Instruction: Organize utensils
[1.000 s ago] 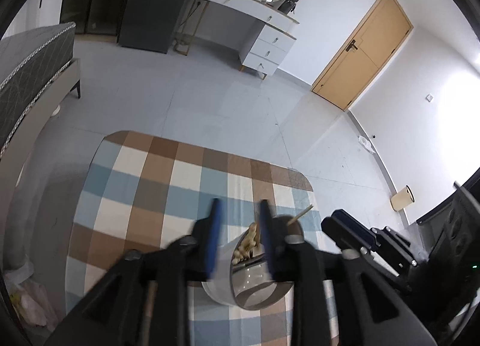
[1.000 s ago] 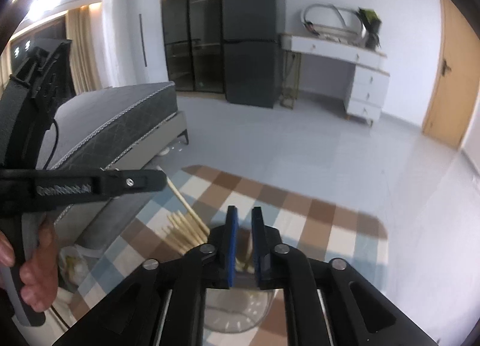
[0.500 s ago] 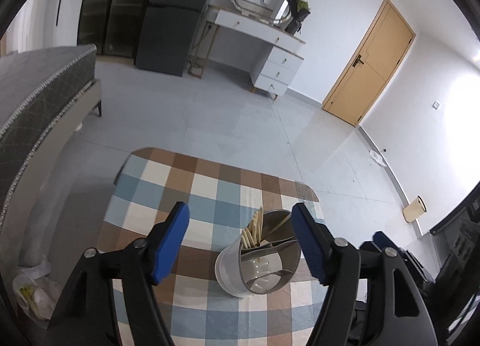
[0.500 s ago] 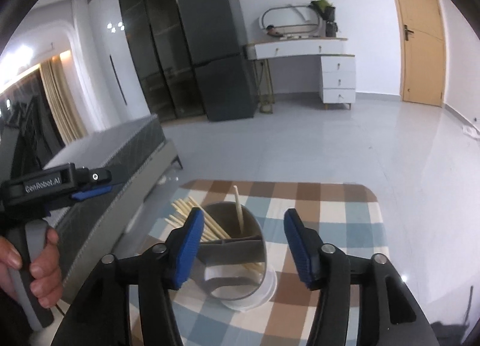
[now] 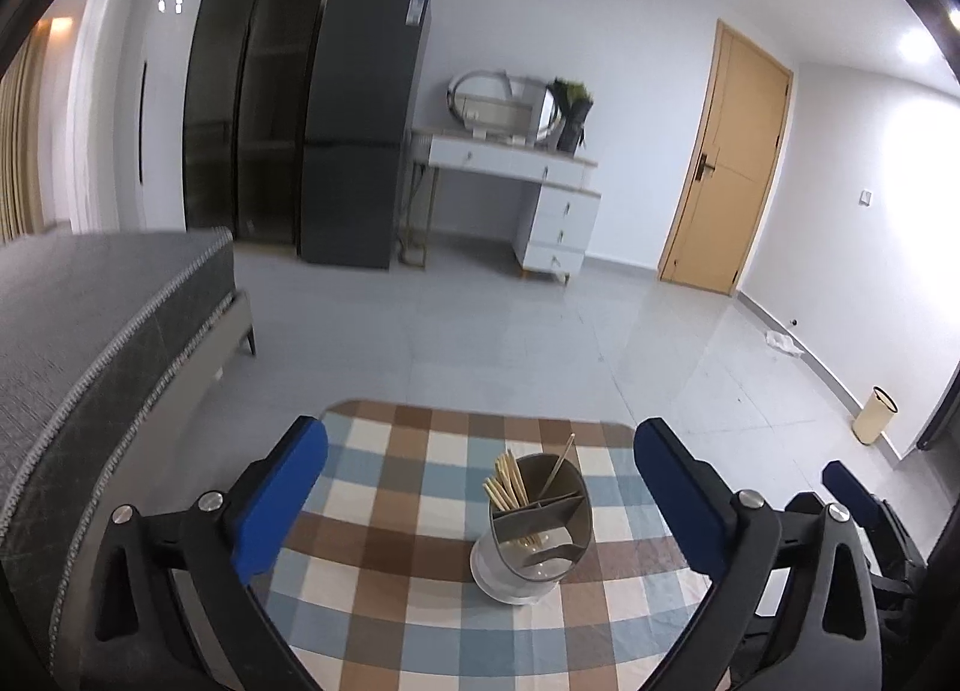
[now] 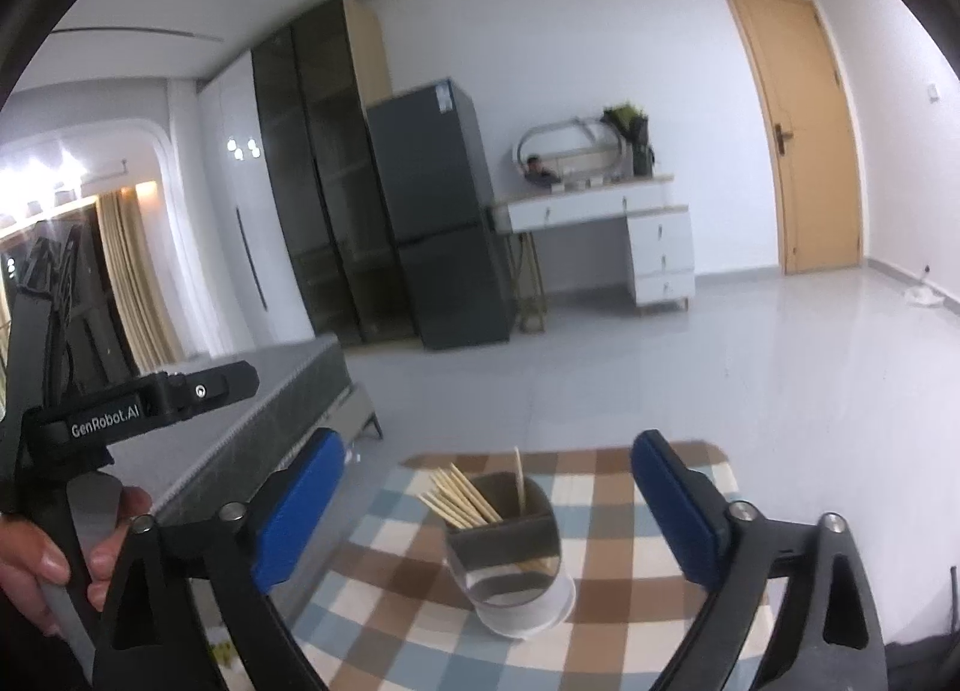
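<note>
A grey utensil holder (image 5: 534, 541) (image 6: 510, 565) with a white base stands upright on the checked tablecloth (image 5: 390, 511) (image 6: 600, 571). One compartment holds a bundle of wooden chopsticks (image 5: 507, 481) (image 6: 459, 496). A single chopstick (image 5: 558, 466) (image 6: 519, 481) leans in another. My left gripper (image 5: 480, 436) hangs back from the holder, its jaws opening wide with nothing between the blue pads. My right gripper (image 6: 487, 448) is likewise clear of the holder, its jaws opening and empty. A hand (image 6: 36, 559) holds the left gripper's handle at the left of the right wrist view.
A grey bed (image 5: 90, 331) runs along the table's left side. Across the tiled floor stand a dark fridge (image 5: 360, 151), a white dresser (image 5: 528, 181) and a wooden door (image 5: 732, 169). A small bin (image 5: 876, 415) sits by the right wall.
Both grippers went from nearly shut over the holder to wide open. Both pulled back and up, so the holder now sits farther ahead and the views tilt up to the room.
</note>
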